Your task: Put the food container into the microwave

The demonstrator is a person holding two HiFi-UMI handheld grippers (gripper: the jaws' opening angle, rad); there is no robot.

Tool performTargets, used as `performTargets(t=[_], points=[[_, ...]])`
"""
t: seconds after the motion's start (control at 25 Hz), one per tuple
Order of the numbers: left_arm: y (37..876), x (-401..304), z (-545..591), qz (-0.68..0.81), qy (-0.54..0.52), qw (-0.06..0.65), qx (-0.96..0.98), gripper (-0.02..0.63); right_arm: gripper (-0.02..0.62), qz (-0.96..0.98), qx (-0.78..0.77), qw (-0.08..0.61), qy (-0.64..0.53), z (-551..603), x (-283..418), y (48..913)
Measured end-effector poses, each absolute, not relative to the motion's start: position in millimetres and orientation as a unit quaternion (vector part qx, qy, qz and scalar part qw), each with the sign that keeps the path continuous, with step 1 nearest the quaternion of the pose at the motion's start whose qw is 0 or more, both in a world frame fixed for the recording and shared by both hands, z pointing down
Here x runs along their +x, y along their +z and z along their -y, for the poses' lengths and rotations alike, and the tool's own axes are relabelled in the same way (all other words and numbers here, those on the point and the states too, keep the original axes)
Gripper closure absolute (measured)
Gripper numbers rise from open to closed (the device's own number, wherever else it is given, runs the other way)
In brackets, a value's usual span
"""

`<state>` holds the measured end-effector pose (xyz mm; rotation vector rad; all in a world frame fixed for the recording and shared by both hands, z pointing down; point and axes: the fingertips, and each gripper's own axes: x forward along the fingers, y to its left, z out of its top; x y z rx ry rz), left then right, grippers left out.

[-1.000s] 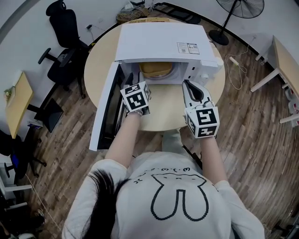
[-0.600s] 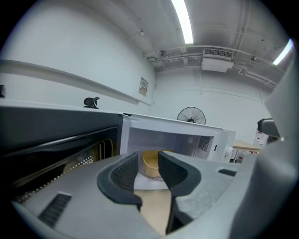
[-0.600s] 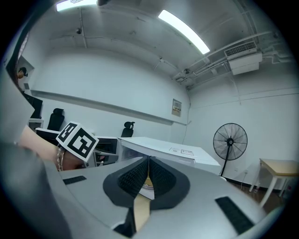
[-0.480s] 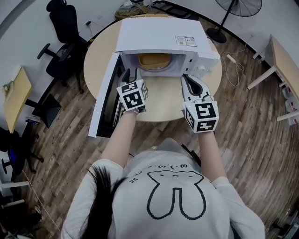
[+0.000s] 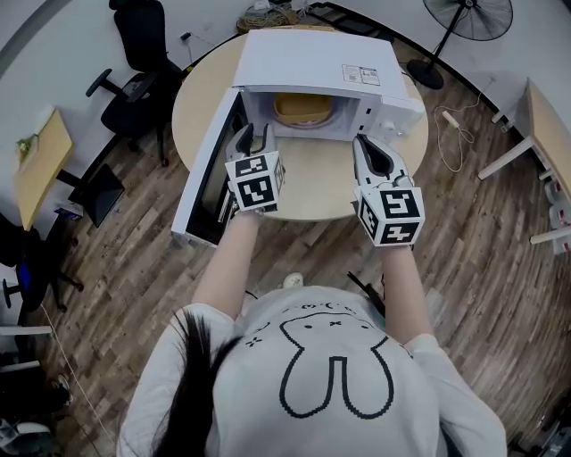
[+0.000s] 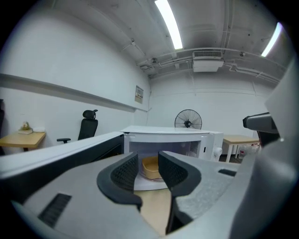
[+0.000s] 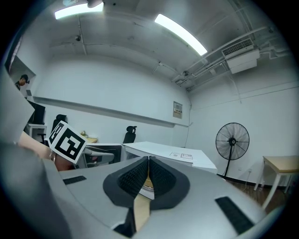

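The white microwave (image 5: 312,67) stands on a round wooden table (image 5: 312,183), its door (image 5: 210,165) swung open to the left. A yellow food container (image 5: 302,107) sits inside the cavity; in the left gripper view the container (image 6: 150,167) shows between the jaws, far off. My left gripper (image 5: 252,134) hovers before the left side of the opening, next to the door. It is open (image 6: 149,173) and holds nothing. My right gripper (image 5: 366,145) hangs before the right side of the opening. Its pads (image 7: 140,175) meet at the tips with nothing held.
Black office chairs (image 5: 143,36) stand at the far left of the table. A floor fan (image 5: 468,18) is at the back right, with a cable on the wood floor near it. Small wooden desks stand at the left (image 5: 36,174) and right (image 5: 549,116) edges.
Both grippers have drawn back a little from the microwave's mouth. The container stays inside and the door stays open.
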<state>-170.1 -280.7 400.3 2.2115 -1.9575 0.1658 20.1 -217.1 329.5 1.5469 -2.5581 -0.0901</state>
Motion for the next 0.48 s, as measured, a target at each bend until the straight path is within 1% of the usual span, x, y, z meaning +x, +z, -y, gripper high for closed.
performTargets(t=[0.2,0.48], points=[[372.1,-170.1,255.2,0.658,0.052,0.056,0.749,0.477,0.565,0.859,0.507,0.07,-0.033,200.4,25.1,318.4],[346.1,-170.8,216.3,0.647,0.026,0.037,0.761,0.477,0.565,0.865,0.494,0.065,-0.048,173.1,33.7,303.8]])
